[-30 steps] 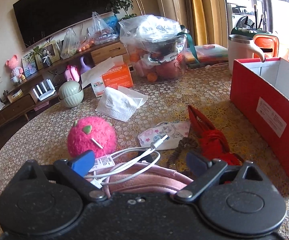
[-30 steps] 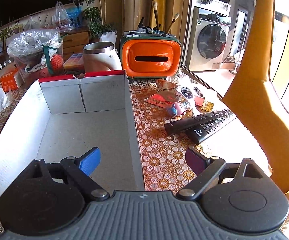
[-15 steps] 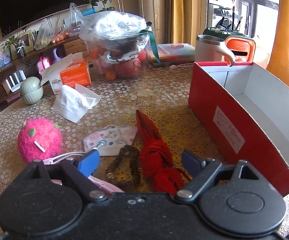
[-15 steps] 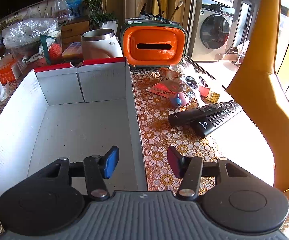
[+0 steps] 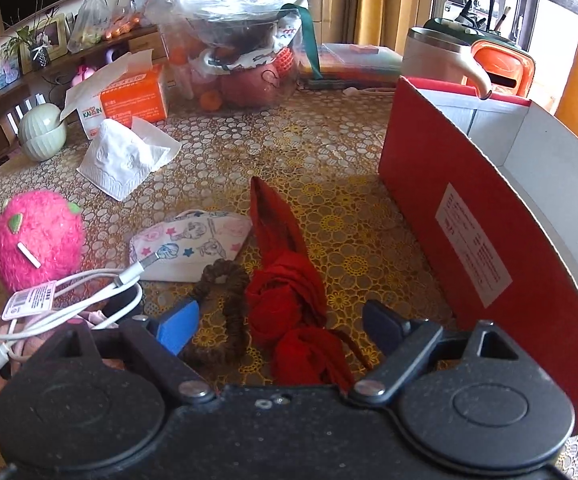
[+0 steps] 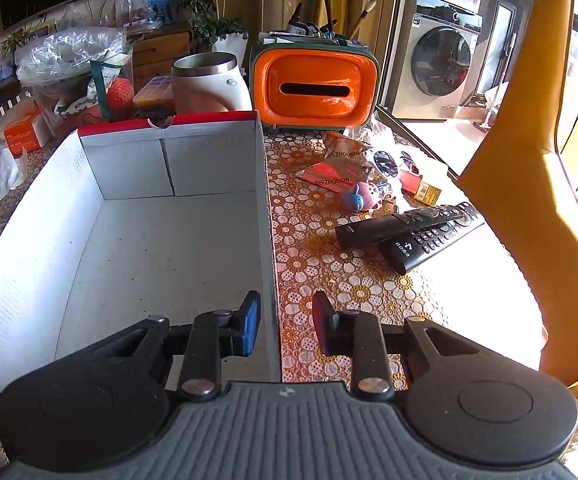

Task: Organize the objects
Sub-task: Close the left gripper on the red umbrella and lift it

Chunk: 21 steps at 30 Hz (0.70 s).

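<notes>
Red cloth (image 5: 285,304) between left tool (image 5: 281,322) fingers.

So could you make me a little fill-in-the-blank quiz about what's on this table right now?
1. The box holds ____.
2. The right tongs straddle the box's right ____.
3. Between the left tongs lie a brown hair tie and a bundle of ____ cloth.
4. Two black ____ lie right of the box.

Missing words: nothing; wall; red; remotes
</notes>
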### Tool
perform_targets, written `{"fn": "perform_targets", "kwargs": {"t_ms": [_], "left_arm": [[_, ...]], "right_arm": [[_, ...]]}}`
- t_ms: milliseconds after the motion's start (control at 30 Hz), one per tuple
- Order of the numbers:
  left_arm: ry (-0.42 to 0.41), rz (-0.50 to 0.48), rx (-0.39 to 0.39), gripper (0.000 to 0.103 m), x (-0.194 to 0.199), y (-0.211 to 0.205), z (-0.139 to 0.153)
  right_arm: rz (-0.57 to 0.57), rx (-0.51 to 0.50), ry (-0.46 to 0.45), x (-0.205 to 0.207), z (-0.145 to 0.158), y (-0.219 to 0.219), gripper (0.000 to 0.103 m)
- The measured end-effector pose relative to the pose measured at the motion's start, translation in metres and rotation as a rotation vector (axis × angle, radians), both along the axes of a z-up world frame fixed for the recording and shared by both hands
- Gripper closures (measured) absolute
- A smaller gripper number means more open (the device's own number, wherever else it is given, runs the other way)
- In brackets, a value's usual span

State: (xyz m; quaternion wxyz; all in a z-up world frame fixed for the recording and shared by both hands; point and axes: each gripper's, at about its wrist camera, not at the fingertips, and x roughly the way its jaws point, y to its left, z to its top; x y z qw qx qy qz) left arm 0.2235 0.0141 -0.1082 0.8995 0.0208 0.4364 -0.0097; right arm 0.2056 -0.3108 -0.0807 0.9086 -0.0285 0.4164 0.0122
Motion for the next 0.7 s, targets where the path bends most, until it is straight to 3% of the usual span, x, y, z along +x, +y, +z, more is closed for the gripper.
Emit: {"fn": "perform_targets", "kwargs": {"t_ms": [167, 367, 700], "left_arm": [[0.022, 0.016, -0.003, 0.026, 0.01, -0.001, -0.008], [0.033, 0.031, -0.026, 0.059, 0.014, 0.0, -0.012], [0.013, 0.034, -0.082, 0.069, 0.006, 0.006, -0.003]], "right_arm": [[0.009, 0.018, 0.013, 0.0, -0.001, 0.0, 0.092], [0.024, 0.014, 0.005, -0.004, 0.0, 0.005, 0.099], [0.037, 0.03, 0.0, -0.016, 0.0, 0.009, 0.102]]}}
